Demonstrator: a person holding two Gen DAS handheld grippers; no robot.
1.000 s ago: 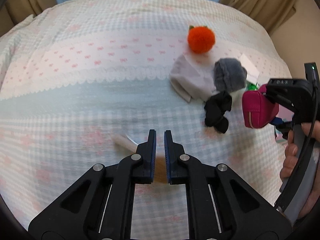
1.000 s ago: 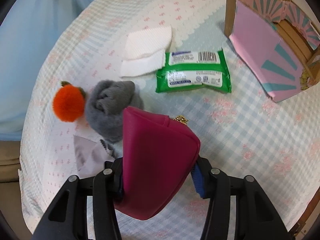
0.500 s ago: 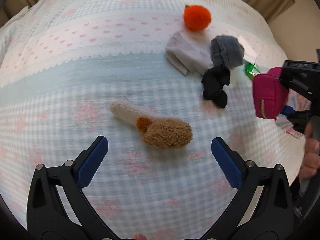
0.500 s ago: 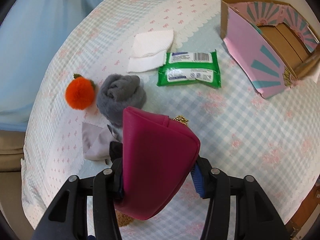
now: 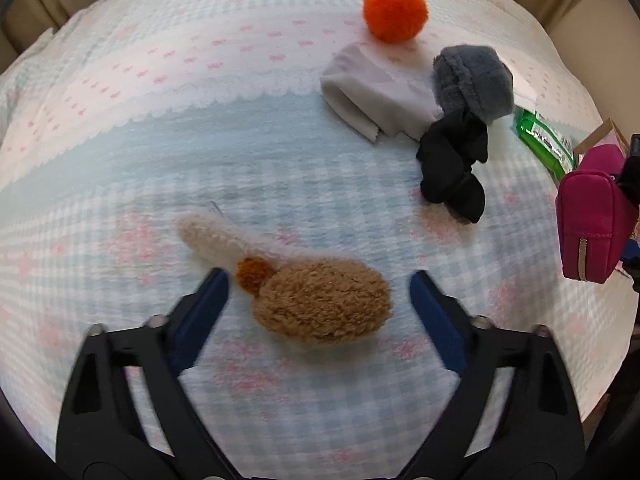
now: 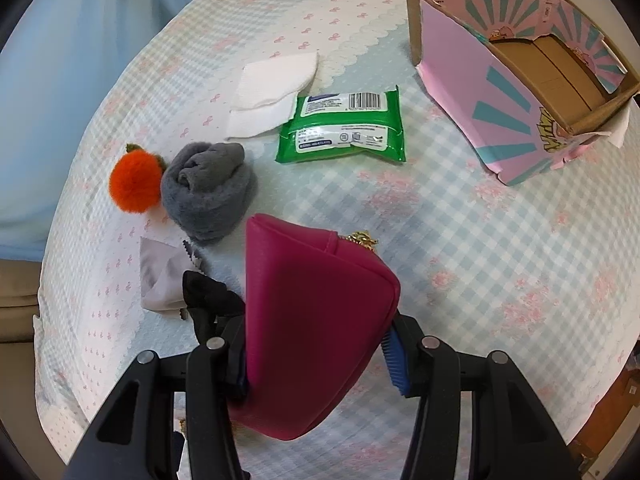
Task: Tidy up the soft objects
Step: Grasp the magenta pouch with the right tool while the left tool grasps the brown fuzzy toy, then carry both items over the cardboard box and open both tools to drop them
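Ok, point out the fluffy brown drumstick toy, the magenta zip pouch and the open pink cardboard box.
fluffy brown drumstick toy [image 5: 324, 304]: left wrist view, brown body.
magenta zip pouch [image 6: 312, 328]: right wrist view, broad side.
open pink cardboard box [image 6: 472, 80]: right wrist view, outer wall.

Magenta pouch [image 6: 316, 320] (orange pompom [image 5: 395, 12]), checked bedspread [image 5: 160, 160].

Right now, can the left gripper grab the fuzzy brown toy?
Probably yes. The left gripper hangs right over the brown toy, its jaws closing with the toy's round end between them, pads not touching it yet. Nothing lies on or against the toy; the black sock is well off to the side.
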